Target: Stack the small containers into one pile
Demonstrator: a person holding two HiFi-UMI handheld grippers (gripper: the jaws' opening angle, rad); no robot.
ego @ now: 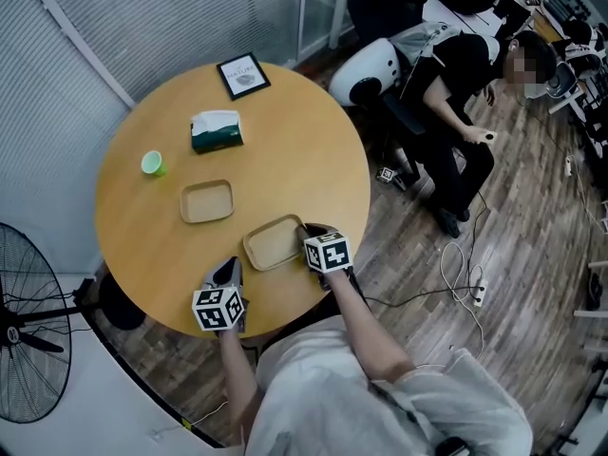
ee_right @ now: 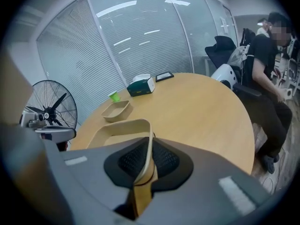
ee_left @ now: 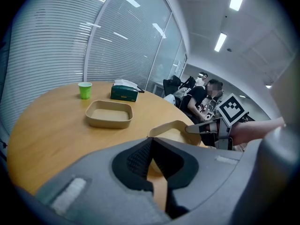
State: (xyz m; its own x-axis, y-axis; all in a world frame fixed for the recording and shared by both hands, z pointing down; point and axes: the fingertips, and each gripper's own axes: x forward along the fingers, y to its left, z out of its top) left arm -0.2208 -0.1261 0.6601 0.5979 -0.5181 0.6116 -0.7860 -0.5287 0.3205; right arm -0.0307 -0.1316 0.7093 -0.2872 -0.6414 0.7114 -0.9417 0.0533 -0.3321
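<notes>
Right claw (ego: 305, 230), in the head view, clamps the rim of the near beige rectangular tray (ego: 271, 247); the second beige tray (ego: 207, 201) sits well apart on the round wooden tabletop (ego: 304, 141). Left gripper view shows the left claw (ee_left: 151, 142) closed and empty beside that near tray. Right gripper view shows only a thin-rim pinch, so I would lift level and lower squarely.

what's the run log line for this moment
phase: grasp | right gripper: shut on near tray rim | left gripper: shut, empty, beside near tray | far tray: on table, apart | stack: not started
</notes>
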